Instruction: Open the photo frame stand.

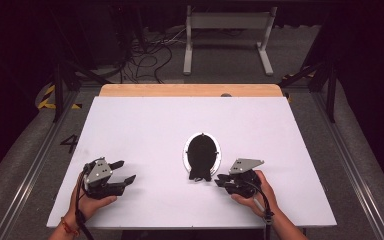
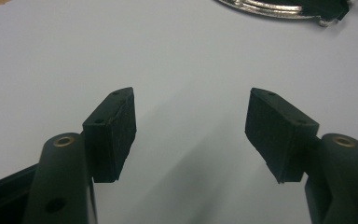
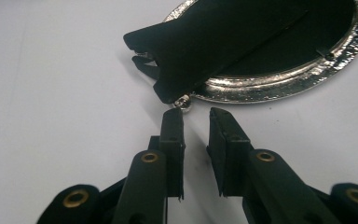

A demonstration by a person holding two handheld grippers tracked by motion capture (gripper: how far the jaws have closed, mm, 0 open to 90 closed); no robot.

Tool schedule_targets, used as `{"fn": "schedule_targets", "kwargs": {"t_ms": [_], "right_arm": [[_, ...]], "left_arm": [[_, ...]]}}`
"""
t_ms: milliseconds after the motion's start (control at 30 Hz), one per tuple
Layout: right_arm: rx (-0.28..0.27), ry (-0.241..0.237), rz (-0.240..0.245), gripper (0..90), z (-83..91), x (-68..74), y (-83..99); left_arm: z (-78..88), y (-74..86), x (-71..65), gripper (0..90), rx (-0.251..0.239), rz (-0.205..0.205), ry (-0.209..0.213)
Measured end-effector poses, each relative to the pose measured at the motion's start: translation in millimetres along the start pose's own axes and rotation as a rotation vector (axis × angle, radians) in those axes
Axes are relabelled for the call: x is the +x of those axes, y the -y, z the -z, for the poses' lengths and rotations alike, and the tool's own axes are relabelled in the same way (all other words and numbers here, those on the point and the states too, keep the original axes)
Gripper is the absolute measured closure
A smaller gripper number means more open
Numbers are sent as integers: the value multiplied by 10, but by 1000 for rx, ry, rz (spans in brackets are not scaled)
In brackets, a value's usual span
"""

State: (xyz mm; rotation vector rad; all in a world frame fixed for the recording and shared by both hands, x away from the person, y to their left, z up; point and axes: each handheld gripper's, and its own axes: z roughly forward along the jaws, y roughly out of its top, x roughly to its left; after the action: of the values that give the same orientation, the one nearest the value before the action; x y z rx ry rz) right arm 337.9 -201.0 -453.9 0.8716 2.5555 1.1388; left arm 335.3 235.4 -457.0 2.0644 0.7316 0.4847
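We have an oval silver-rimmed metal frame lying flat near the middle of the white desk, its black back panel facing up. A black fabric-covered easel stand runs along the back and sticks out past the near rim; it looks soft and matte, with a blunt, slightly notched end, while the rim is bright, cast and finely beaded, with a small metal knob at its near edge.

Our right gripper rests on the desk just beside that near edge. Its fingers stand narrowly apart with nothing between them, and their tips almost meet the knob and the stand's end. Whether one tip brushes the knob we cannot tell. We judge nothing is gripped yet, so whatever is to be done with the frame or its stand is yet to begin.

Our left gripper sits well apart toward the desk's left near corner, its fingers spread wide over bare surface and holding nothing. Their pads are flat black rubbery blocks.

The desk top is smooth and matte, with a pale wooden strip along its far edge.
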Motion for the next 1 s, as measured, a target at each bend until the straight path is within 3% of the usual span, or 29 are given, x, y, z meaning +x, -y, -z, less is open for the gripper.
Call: {"fn": "schedule_targets", "kwargs": {"t_ms": [167, 333, 400, 600, 867, 1000], "right_arm": [[37, -26, 21, 728, -23, 32, -40], [37, -4, 15, 736, 4, 28, -76], [64, 5, 51, 734, -35, 86, -103], [98, 12, 64, 728, -115, 129, -145], [93, 38, 75, 709, -148, 149, -167], [77, 21, 62, 705, -153, 125, -154]], "left_arm": [[-45, -23, -4, 337, 5, -13, 8], [-64, -22, -8, 310, 19, -18, 10], [-48, -21, -21, 305, 14, -21, 11], [-56, -24, -23, 296, 15, -17, 14], [-87, -13, -39, 263, 40, -19, 19], [-82, -10, -30, 256, 38, -8, 19]]}}
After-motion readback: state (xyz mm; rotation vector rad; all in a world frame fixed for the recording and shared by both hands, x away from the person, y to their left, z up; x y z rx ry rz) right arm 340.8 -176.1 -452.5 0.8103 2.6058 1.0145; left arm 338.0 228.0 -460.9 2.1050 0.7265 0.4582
